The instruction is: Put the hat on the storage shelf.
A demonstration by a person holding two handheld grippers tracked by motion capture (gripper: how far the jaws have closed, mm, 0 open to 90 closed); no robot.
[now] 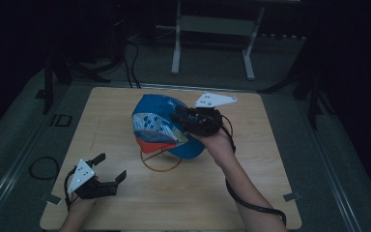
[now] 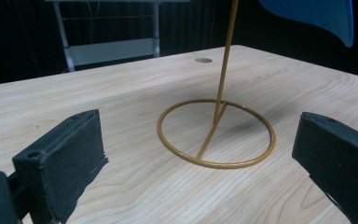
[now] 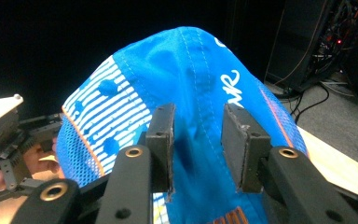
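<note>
1. Cap (image 1: 162, 123) sits on top of a thin gold stand (image 1: 160, 159) near the middle of my table (image 1: 251, 193); it is blue, with a white striped panel and an orange-red brim that faces my side.
2. My right gripper (image 1: 183, 117) is at the cap's right side, its grey plate above it and the cable trailing back along my forearm.
3. In the right gripper view, my 2 pads (image 3: 161, 144) stand partly apart with a fold of the blue crown (image 3: 191, 140) between them; I see a gap on either side of the cloth, so they do not press on it. No earlier look is at hand, so I say only that the jaws are part open around the fabric.
4. My left gripper (image 1: 110, 168) rests low at the table's near left corner, well apart from the cap.
5. In the left gripper view its pads (image 2: 70, 163) are spread wide and hold nothing; bare wood lies between them.
6. Ahead of those jaws lies the stand's ring base (image 2: 216, 133), flat on the wood, with the rod rising from it toward the blue edge of the cap (image 2: 317, 18) overhead.
7. Beyond the table's far edge is a white frame (image 1: 212, 38) on the grey floor.
</note>
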